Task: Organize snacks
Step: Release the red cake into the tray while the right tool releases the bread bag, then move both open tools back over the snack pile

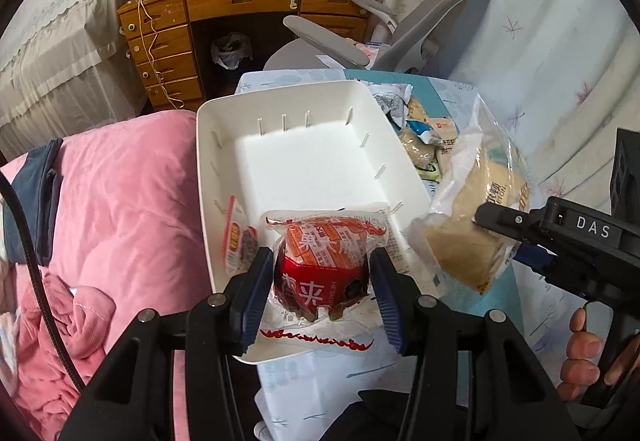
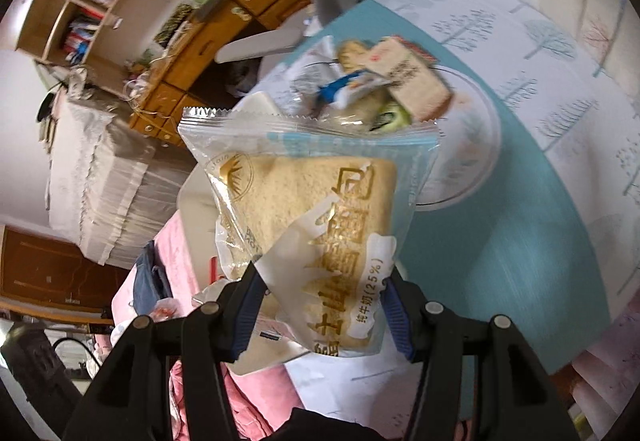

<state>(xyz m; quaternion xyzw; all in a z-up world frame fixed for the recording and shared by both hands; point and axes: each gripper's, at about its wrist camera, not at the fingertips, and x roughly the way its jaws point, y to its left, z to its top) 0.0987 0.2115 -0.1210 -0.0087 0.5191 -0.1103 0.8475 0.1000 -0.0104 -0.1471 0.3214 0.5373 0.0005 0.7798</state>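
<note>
Your left gripper (image 1: 320, 281) is clamped on the red snack packet (image 1: 320, 265), held over the near end of the white bin (image 1: 280, 97), probably so it drops flat beside the small packet (image 1: 238, 241) at its 9 o'clock. Your right gripper (image 2: 320, 305) pinches the bagged bread slice (image 2: 308, 209) by its lower edge, aloft at the bin's 3 o'clock, likely waiting its turn. The remaining snacks (image 1: 424, 137) lie piled at 1 o'clock.
</note>
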